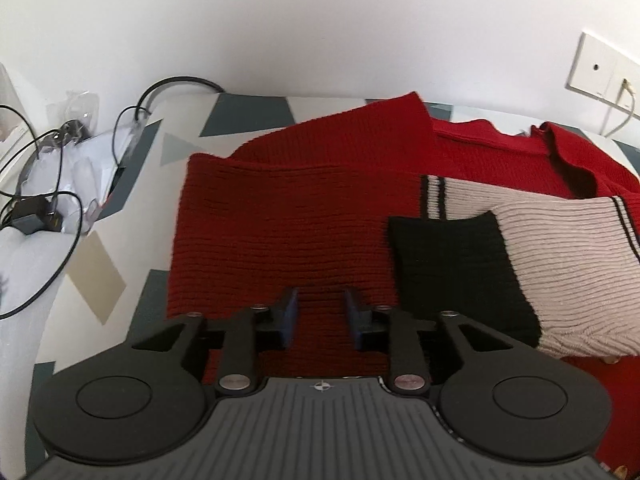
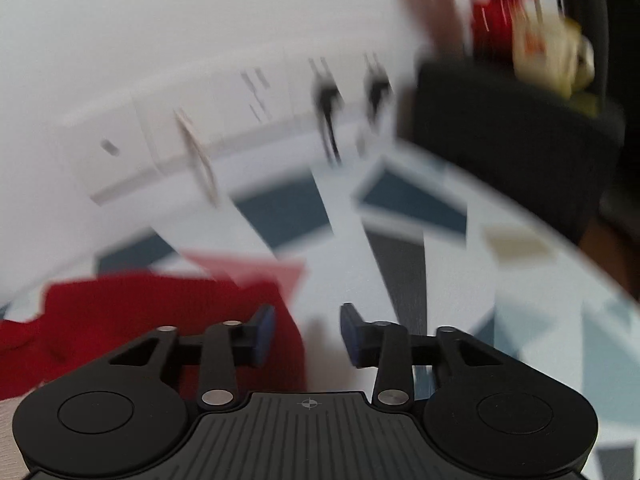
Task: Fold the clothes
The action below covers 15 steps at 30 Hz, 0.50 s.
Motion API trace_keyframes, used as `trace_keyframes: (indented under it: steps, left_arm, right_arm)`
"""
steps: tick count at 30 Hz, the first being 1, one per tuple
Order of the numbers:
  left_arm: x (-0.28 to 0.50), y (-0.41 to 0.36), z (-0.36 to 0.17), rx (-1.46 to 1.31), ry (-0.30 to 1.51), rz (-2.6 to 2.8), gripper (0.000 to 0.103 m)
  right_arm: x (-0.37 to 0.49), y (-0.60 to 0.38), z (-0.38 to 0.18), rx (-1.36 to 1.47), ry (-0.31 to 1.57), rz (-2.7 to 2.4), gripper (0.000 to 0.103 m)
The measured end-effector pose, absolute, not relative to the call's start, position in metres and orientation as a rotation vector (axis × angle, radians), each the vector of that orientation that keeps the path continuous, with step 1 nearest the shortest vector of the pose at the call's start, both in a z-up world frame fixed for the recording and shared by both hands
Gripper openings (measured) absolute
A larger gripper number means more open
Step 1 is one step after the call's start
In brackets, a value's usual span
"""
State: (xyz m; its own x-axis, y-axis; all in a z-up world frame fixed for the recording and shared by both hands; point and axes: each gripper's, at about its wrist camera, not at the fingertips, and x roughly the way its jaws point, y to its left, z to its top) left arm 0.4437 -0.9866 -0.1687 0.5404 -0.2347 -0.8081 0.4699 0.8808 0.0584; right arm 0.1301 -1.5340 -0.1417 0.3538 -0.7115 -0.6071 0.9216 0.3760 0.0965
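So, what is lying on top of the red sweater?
A black sleeve end and a beige striped knit part lie on the red sweater. What they cover is hidden.

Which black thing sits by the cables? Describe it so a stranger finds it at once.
Start at the patterned table and go to its left edge, away from the red sweater. Among the tangle of black cables and clear plastic bags lies a small black power adapter. It is the only boxy, solid block in that pile.
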Motion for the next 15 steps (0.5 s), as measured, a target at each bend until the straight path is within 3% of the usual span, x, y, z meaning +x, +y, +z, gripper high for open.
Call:
trace_keyframes:
  steps: [3,5,7,11,15]
  left_arm:
    - [0.441,-0.987,-0.170,0.300,0.900,-0.417,0.039]
    - [0.440,-0.986,-0.170,0.292,0.893,-0.409,0.039]
    - [0.438,-0.985,-0.171,0.279,0.886,-0.398,0.039]
    - [0.437,-0.985,-0.170,0.285,0.883,-0.400,0.039]
    - [0.439,-0.978,-0.170,0.265,0.900,-0.413,0.041]
  right_arm:
    - [0.153,-1.516,-0.127,0.393,0.472,-0.935,0.035]
    - [0.181,-1.507,-0.128,0.381,0.525,-0.776,0.029]
    - [0.213,-1.497,-0.132,0.377,0.602,-0.614,0.016]
    - [0.264,-1.480,-0.151,0.324,0.764,-0.543,0.016]
    - [0.277,-1.485,-0.168,0.371,0.811,-0.603,0.016]
